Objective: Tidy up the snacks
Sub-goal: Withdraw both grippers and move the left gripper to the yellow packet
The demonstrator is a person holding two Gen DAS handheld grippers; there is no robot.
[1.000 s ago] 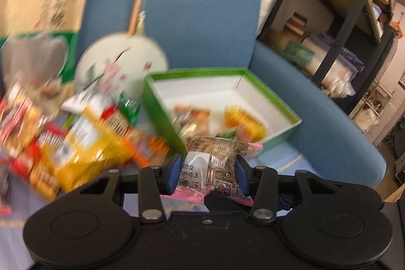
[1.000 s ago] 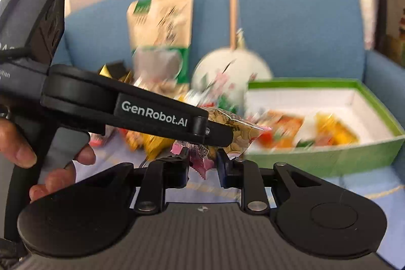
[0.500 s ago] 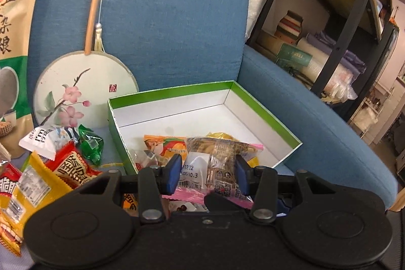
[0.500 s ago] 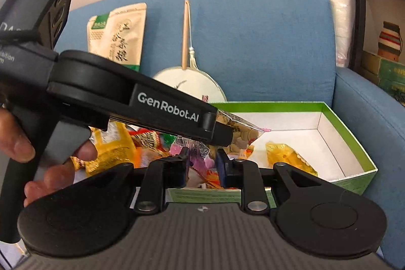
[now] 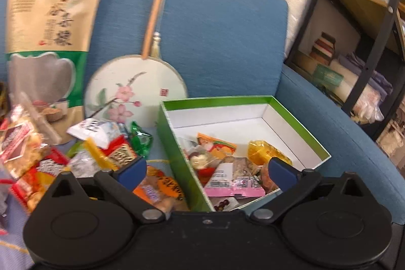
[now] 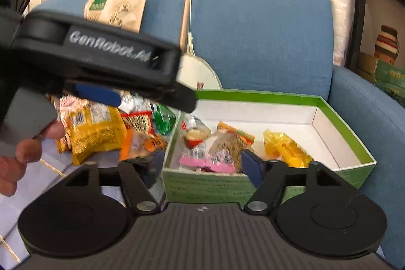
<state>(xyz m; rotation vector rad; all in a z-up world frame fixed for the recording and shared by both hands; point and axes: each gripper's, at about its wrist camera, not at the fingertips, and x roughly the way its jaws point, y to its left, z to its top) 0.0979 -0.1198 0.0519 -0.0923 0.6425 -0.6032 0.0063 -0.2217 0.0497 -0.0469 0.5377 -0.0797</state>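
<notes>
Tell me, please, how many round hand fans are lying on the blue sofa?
1. The round fan with pink blossoms leans against the sofa backrest, between the tall grain bag and the green box. Another could be hidden under the snack pile.

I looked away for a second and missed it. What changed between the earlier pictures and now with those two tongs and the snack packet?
Both tongs let go. The left tongs and right tongs, shut on the pink-edged snack packet before, now stand open, and the packet lies inside the green box. The loose snack pile, fan and big pouch stayed put.
</notes>
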